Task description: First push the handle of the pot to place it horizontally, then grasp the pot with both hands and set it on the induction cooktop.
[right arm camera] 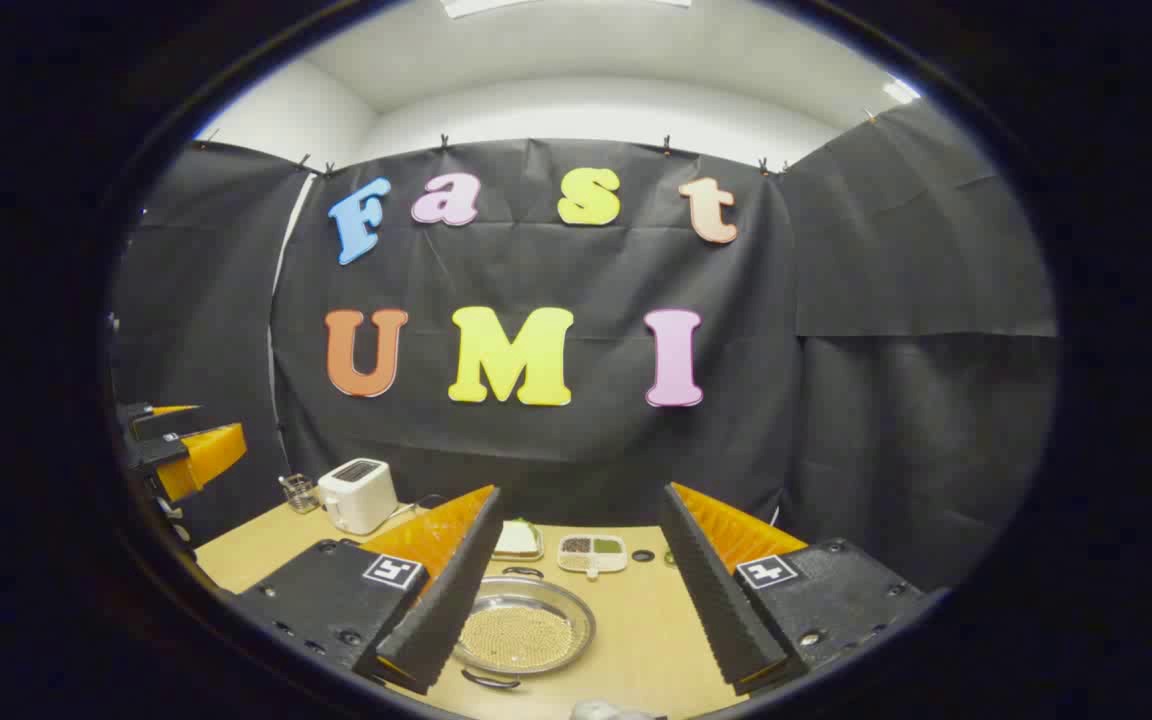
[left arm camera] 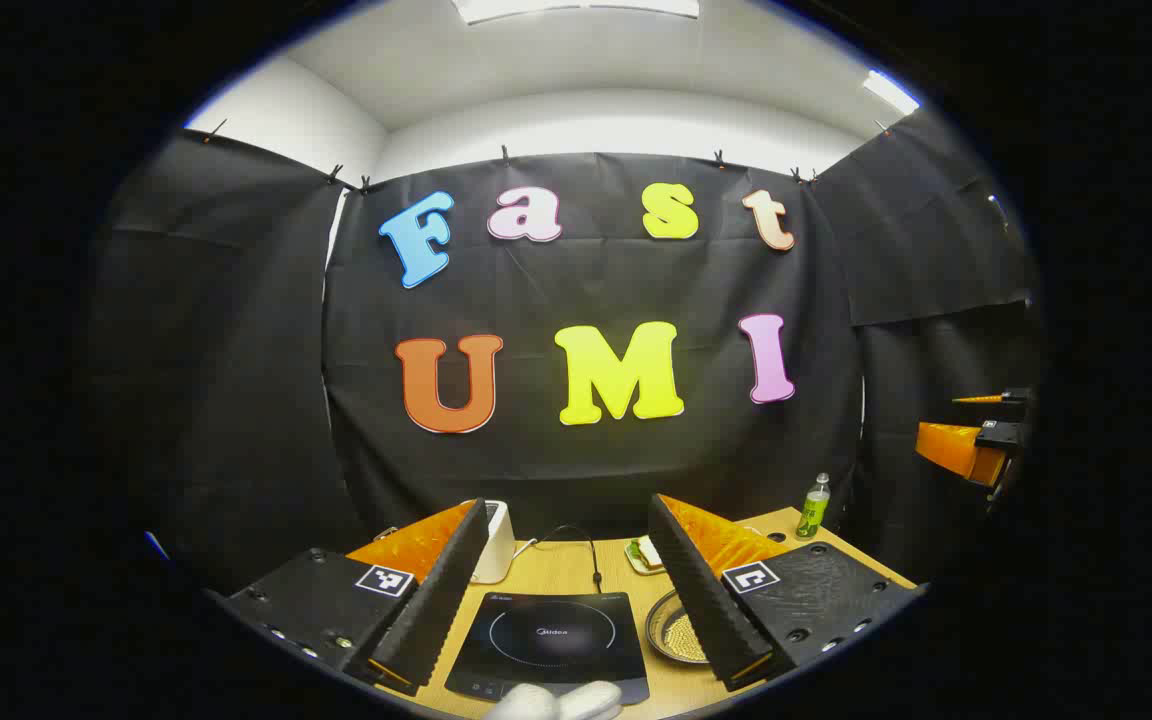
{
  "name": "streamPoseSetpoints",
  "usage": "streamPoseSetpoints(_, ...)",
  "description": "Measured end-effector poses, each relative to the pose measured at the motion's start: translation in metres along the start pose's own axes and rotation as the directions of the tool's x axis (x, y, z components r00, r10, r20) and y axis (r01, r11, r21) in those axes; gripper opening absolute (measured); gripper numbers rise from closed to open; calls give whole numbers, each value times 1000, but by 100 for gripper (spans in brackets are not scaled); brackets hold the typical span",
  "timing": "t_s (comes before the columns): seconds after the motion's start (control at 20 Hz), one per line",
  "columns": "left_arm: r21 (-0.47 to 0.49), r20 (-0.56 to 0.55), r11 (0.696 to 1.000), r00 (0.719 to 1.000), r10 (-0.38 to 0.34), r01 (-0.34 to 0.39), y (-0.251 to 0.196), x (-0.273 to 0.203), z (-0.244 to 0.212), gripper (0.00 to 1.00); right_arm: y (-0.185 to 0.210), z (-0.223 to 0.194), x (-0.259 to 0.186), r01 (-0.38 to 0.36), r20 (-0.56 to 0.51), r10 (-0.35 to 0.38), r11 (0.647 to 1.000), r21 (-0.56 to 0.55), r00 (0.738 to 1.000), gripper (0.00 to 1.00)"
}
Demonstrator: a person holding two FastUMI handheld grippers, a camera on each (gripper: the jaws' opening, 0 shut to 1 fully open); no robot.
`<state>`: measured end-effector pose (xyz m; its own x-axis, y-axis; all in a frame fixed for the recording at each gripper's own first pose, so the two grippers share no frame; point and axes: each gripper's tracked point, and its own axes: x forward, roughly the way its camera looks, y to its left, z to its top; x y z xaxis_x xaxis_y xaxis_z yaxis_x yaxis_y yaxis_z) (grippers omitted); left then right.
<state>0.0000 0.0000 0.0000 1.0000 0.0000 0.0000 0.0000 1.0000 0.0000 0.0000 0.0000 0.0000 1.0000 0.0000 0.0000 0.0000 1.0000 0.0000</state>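
Note:
A shallow metal pot (right arm camera: 521, 632) sits on the wooden table (right arm camera: 646, 630), one loop handle (right arm camera: 523, 572) at its far rim and another (right arm camera: 489, 680) at its near rim. My right gripper (right arm camera: 582, 490) hovers open above and behind it, the pot lying low between the fingers toward the left one. In the left gripper view the black induction cooktop (left arm camera: 548, 640) lies between the fingers of my open left gripper (left arm camera: 569, 502). The pot (left arm camera: 674, 630) stands just right of the cooktop, partly hidden by a finger. Each gripper holds nothing.
A white toaster (right arm camera: 356, 495) stands at the back left, its cable (left arm camera: 586, 550) running behind the cooktop. A sandwich plate (right arm camera: 516, 540), a compartment dish (right arm camera: 591, 552), a green bottle (left arm camera: 814, 505) and a small glass holder (right arm camera: 301, 492) line the back.

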Motion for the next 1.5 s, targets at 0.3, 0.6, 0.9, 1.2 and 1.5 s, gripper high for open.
streamPoseSetpoints(0.3,-5,4,1000,1000,17,-17,10,-8,-2,96,10,-1,-6,-12,2,12,1000,-6,1000,97)
streamPoseSetpoints(0.6,2,12,1000,1000,22,-22,18,-13,0,96,19,-1,-10,-21,2,22,1000,-13,1000,97)
streamPoseSetpoints(0.9,5,10,1000,1000,25,-25,23,-17,-4,96,28,-5,-9,-36,-2,36,999,2,999,99)
streamPoseSetpoints(1.2,5,7,999,999,39,-39,30,-20,-9,96,47,-20,-1,-88,-48,89,996,16,995,97)
streamPoseSetpoints(1.5,-10,-7,999,999,50,-50,34,-22,-14,96,78,-45,11,-180,-137,185,982,48,973,75)
